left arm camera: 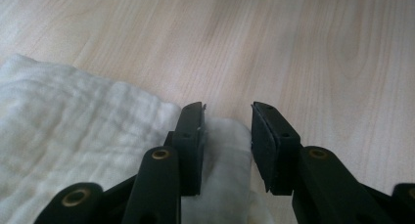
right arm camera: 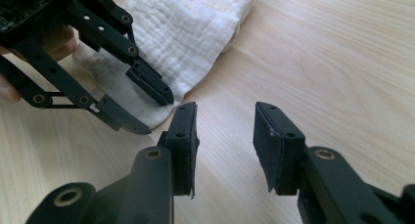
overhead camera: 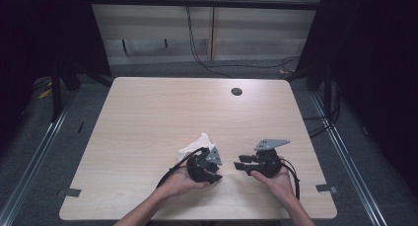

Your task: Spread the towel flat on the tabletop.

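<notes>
A crumpled white cloth (overhead camera: 193, 147) lies on the wooden table (overhead camera: 157, 107), near the front middle. My left gripper (overhead camera: 216, 172) sits low over the cloth's near corner. In the left gripper view its jaws (left arm camera: 227, 111) stand apart with a fold of the cloth (left arm camera: 73, 121) between them, and a gap shows beside the pads. My right gripper (overhead camera: 242, 165) faces it from the right, open over bare wood (right arm camera: 225, 111) with nothing between its fingers. The right gripper view shows the left gripper (right arm camera: 157, 115) straddling the cloth's (right arm camera: 186, 33) edge.
A dark round cable hole (overhead camera: 236, 92) is set in the table's far right part. Grey tape marks sit at the front left (overhead camera: 73, 192) and front right (overhead camera: 326, 189) corners. Black cables (overhead camera: 207, 63) run along the floor behind the table.
</notes>
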Demonstrator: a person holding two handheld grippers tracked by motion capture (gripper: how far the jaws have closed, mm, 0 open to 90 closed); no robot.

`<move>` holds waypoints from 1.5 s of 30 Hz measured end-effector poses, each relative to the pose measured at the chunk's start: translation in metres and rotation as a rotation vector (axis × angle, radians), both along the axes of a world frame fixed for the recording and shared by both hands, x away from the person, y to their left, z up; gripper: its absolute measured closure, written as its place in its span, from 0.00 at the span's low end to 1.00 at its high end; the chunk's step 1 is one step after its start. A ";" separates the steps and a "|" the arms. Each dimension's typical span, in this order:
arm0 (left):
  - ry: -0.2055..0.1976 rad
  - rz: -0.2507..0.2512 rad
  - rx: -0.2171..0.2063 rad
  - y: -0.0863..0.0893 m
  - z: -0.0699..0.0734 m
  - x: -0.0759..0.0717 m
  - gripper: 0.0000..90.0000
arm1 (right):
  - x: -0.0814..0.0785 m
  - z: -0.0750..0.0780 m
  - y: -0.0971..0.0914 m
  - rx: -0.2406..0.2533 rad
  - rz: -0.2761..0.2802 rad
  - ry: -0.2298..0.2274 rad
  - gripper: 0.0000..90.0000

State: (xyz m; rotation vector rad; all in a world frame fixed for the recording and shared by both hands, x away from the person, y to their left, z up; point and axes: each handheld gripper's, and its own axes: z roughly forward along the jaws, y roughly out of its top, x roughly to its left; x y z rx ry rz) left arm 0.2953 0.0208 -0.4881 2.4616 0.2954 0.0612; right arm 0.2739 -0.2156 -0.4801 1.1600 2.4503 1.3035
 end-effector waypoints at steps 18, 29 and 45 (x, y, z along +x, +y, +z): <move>0.111 0.127 -0.243 0.043 0.027 0.021 0.95 | -0.002 -0.001 0.007 -0.012 0.032 -0.001 0.67; 0.074 0.191 -0.341 0.070 0.052 0.028 0.94 | -0.003 -0.001 0.018 -0.014 0.057 0.000 0.67; 0.023 0.285 -0.380 0.129 0.066 0.028 0.94 | 0.023 0.005 0.059 -0.022 0.107 -0.015 0.61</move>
